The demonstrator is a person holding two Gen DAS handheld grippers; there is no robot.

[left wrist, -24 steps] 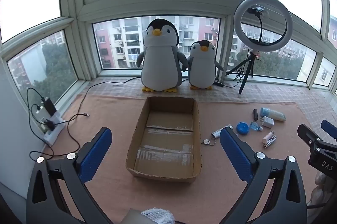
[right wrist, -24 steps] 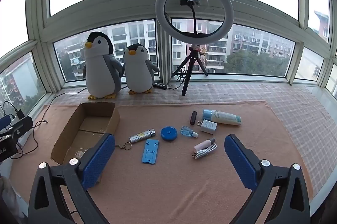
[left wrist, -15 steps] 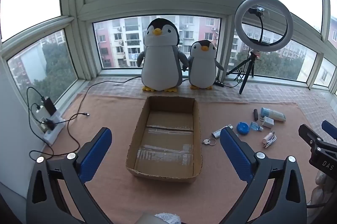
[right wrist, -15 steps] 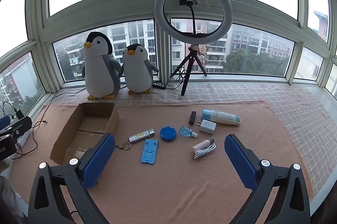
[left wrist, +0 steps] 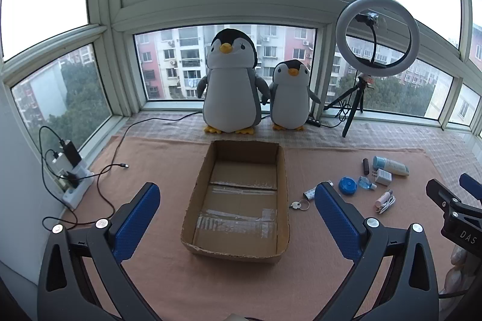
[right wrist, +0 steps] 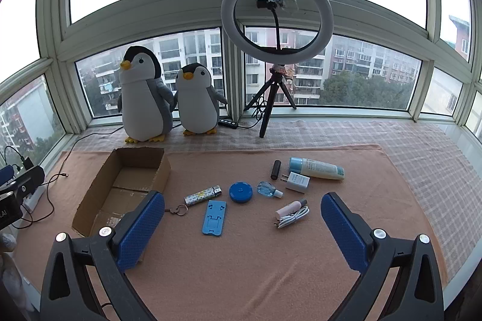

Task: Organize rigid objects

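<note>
While the left tongs (left wrist: 236, 218) hung with their blue pads wide apart and nothing between them, the left wrist view looked straight down on the cardboard box (left wrist: 241, 200), which sat open and bare inside on the pink cloth (left wrist: 168, 275); two plush penguins (left wrist: 230, 86) stood at the window behind it; a ring light (left wrist: 377, 35) on a tripod stood to their right; a key ring (left wrist: 298, 204) lay just beside the box's right wall; further right lay a blue round case (left wrist: 347, 185), a small blue bottle (left wrist: 366, 183), a white charger plug (left wrist: 382, 177), a dark stick (left wrist: 365, 165), a lotion tube (left wrist: 390, 165) and a pink tube with a white cable (left wrist: 385, 201); part of the right tongs (left wrist: 452, 203) showed at the right edge; a power strip (left wrist: 72, 185) with cables sat at the left wall.

From the right wrist view, the right tongs (right wrist: 242, 227) were likewise spread apart and empty above the cloth; the box (right wrist: 120, 188) lay to the left; a blue phone stand (right wrist: 214, 217) lay flat between the pads, well clear of both; a patterned lighter (right wrist: 202, 195) with the key ring (right wrist: 176, 210) lay between stand and box; the round case (right wrist: 240, 192), bottle (right wrist: 269, 189), plug (right wrist: 296, 181), stick (right wrist: 275, 169), lotion tube (right wrist: 316, 168) and pink tube with cable (right wrist: 292, 212) were scattered beyond, none in the box.
</note>
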